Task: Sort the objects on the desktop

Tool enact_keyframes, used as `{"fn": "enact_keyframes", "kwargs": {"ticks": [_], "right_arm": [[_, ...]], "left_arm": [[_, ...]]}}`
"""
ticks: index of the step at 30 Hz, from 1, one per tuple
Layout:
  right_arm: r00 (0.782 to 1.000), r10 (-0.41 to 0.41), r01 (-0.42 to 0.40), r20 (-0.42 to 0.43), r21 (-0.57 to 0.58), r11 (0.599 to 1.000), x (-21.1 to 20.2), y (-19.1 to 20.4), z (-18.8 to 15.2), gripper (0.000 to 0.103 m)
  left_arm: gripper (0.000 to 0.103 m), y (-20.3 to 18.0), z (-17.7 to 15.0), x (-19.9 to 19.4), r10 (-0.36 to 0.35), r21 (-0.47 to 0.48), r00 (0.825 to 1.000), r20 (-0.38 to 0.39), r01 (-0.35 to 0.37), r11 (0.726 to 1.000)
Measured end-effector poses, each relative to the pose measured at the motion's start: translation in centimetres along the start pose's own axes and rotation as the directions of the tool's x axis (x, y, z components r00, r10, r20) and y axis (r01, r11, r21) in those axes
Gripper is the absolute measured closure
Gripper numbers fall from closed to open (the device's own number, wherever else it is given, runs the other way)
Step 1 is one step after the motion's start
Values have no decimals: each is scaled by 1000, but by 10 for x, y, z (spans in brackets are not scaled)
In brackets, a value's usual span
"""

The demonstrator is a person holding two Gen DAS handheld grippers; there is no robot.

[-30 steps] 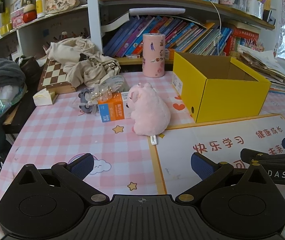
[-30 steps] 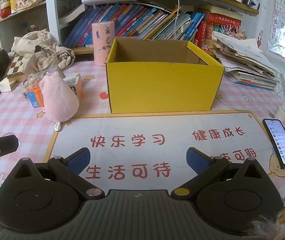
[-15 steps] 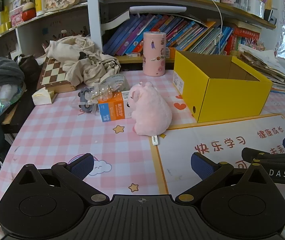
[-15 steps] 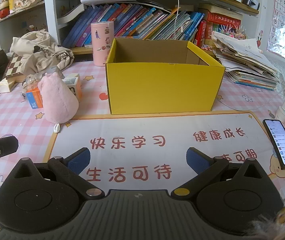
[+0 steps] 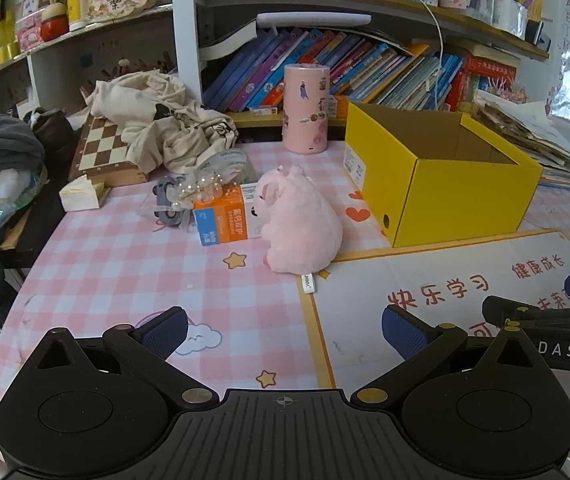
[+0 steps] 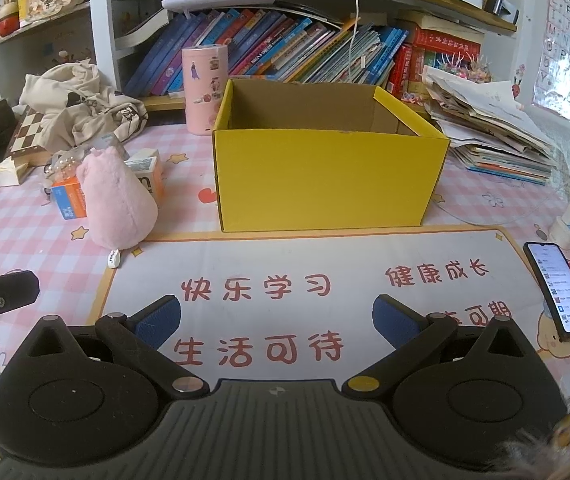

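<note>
The pink plush pig (image 5: 301, 220) sits left of the empty yellow box (image 6: 325, 176), touching an orange carton (image 5: 221, 218). Left gripper (image 5: 283, 326) and right gripper (image 6: 276, 316) both hang with jaws apart, holding nothing. The plush looks soft and light; squeeze its round middle.

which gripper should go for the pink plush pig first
Probably left. The left gripper is open with the plush pig nearly straight ahead; for the right gripper, also open, it lies off left, the yellow box ahead.
</note>
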State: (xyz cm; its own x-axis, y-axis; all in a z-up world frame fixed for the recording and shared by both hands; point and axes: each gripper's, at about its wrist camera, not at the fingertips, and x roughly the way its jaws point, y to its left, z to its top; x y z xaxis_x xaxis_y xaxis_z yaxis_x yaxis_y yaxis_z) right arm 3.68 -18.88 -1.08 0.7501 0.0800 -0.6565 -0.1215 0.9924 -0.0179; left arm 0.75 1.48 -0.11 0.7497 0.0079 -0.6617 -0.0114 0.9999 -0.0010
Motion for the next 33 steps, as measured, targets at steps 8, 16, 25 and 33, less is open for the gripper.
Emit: {"fn": "enact_keyframes", "kwargs": {"ticks": [8,16,25,33], "right_arm": [[1000,-3,3,2,-4,1000,-2,1,1,0],[1000,-6,6,10,-6,1000,-5,1,2,0],[1000,-10,10,19,-8,1000,-8,1,3,0],[1000,0,0,20,-12,1000,-7,1,1,0]], "left_arm": [[0,-1,1,-1,-7,9,1000,3,7,1000],[0,-1,2,-2,-15,8,1000,11,15,1000],[0,1,2,-1,-61,-9,998,3,61,998],[0,3,1,1,-80,-10,997,2,80,997]]}}
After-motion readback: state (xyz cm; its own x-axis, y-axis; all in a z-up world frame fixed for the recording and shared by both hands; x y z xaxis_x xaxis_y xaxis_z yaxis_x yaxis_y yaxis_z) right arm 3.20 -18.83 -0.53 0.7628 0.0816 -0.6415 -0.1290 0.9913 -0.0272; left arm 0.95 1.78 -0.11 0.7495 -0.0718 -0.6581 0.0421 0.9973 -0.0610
